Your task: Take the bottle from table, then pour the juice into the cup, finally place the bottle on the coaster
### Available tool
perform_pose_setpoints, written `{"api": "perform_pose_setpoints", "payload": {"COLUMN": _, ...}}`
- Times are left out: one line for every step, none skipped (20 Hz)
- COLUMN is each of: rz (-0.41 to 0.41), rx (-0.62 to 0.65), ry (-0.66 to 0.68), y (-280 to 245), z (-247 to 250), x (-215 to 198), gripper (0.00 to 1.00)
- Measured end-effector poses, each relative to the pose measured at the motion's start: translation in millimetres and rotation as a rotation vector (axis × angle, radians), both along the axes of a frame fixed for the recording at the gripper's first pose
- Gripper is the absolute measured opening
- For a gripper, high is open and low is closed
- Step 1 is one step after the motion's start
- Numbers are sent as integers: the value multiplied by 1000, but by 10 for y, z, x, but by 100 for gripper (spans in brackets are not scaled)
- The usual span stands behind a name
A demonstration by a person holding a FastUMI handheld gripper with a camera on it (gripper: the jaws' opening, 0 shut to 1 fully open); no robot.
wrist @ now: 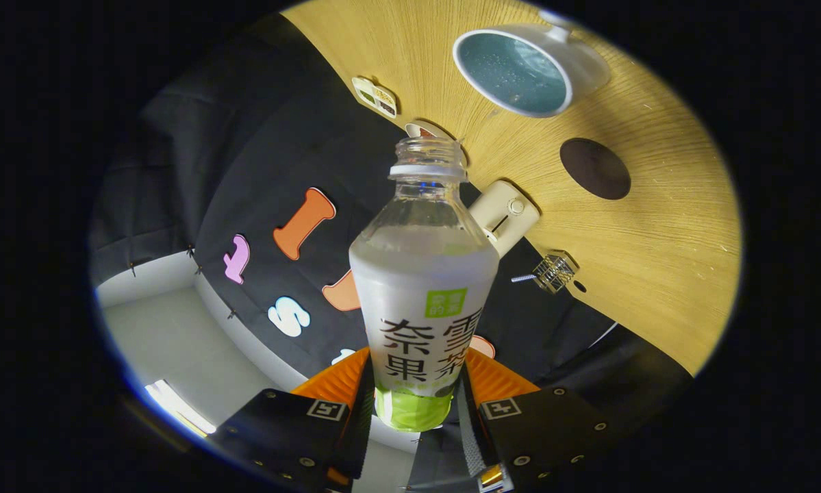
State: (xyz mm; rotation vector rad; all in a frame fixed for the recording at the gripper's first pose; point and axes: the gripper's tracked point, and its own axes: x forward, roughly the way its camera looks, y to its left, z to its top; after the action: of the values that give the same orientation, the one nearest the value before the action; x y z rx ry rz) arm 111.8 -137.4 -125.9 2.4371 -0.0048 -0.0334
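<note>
My gripper [415, 383] is shut on the bottle [424, 274], both fingers pressing its labelled lower body. The bottle is clear plastic with a white and green label and its neck is uncapped. It is lifted off the table and the whole view is tilted hard, so the wooden table [670, 274] slants beyond it. The white cup [516, 68] with a blue-green inside stands on the table beyond the bottle's mouth, apart from it. A dark round coaster [595, 168] lies on the table to the side of the cup, closer to the gripper.
A small cream-coloured device [506, 216] sits at the table's edge just behind the bottle's shoulder. A little wire object [554, 272] and a small card with pictures [376, 97] also lie along that edge. The black cloth wall hangs behind.
</note>
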Motion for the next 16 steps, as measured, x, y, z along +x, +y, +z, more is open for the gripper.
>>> {"api": "perform_pose_setpoints", "payload": {"rz": -6, "rx": -2, "ry": 2, "y": -20, "z": -8, "x": 9, "gripper": 57}}
{"api": "perform_pose_setpoints", "payload": {"rz": -7, "rx": -11, "ry": 2, "y": -20, "z": -14, "x": 5, "gripper": 57}}
{"api": "perform_pose_setpoints", "payload": {"rz": -9, "rx": -23, "ry": 4, "y": -21, "z": -31, "x": 12, "gripper": 57}}
{"api": "perform_pose_setpoints", "payload": {"rz": -6, "rx": -33, "ry": 6, "y": -15, "z": -39, "x": 26, "gripper": 57}}
{"api": "perform_pose_setpoints", "payload": {"rz": -5, "rx": -43, "ry": 13, "y": -2, "z": -72, "x": 21, "gripper": 57}}
{"api": "perform_pose_setpoints", "payload": {"rz": 2, "rx": -61, "ry": 24, "y": 18, "z": -104, "x": 10, "gripper": 57}}
{"api": "perform_pose_setpoints", "payload": {"rz": 6, "rx": -90, "ry": 46, "y": 49, "z": -185, "x": 33, "gripper": 57}}
{"api": "perform_pose_setpoints", "payload": {"rz": 8, "rx": -134, "ry": 63, "y": 61, "z": -259, "x": 51, "gripper": 57}}
{"api": "perform_pose_setpoints", "payload": {"rz": 18, "rx": -196, "ry": 93, "y": 82, "z": -349, "x": 72, "gripper": 57}}
{"api": "perform_pose_setpoints", "payload": {"rz": 51, "rx": -272, "ry": 134, "y": 154, "z": -471, "x": 76, "gripper": 56}}
{"api": "perform_pose_setpoints", "payload": {"rz": 80, "rx": -345, "ry": 170, "y": 217, "z": -572, "x": 76, "gripper": 56}}
{"api": "perform_pose_setpoints", "payload": {"rz": 98, "rx": -408, "ry": 193, "y": 238, "z": -637, "x": 57, "gripper": 57}}
{"api": "perform_pose_setpoints", "payload": {"rz": 113, "rx": -463, "ry": 205, "y": 257, "z": -668, "x": 39, "gripper": 56}}
{"api": "perform_pose_setpoints", "payload": {"rz": 125, "rx": -515, "ry": 212, "y": 276, "z": -669, "x": 39, "gripper": 57}}
{"api": "perform_pose_setpoints", "payload": {"rz": 136, "rx": -568, "ry": 212, "y": 310, "z": -681, "x": 48, "gripper": 57}}
{"api": "perform_pose_setpoints", "payload": {"rz": 142, "rx": -629, "ry": 213, "y": 333, "z": -682, "x": 45, "gripper": 57}}
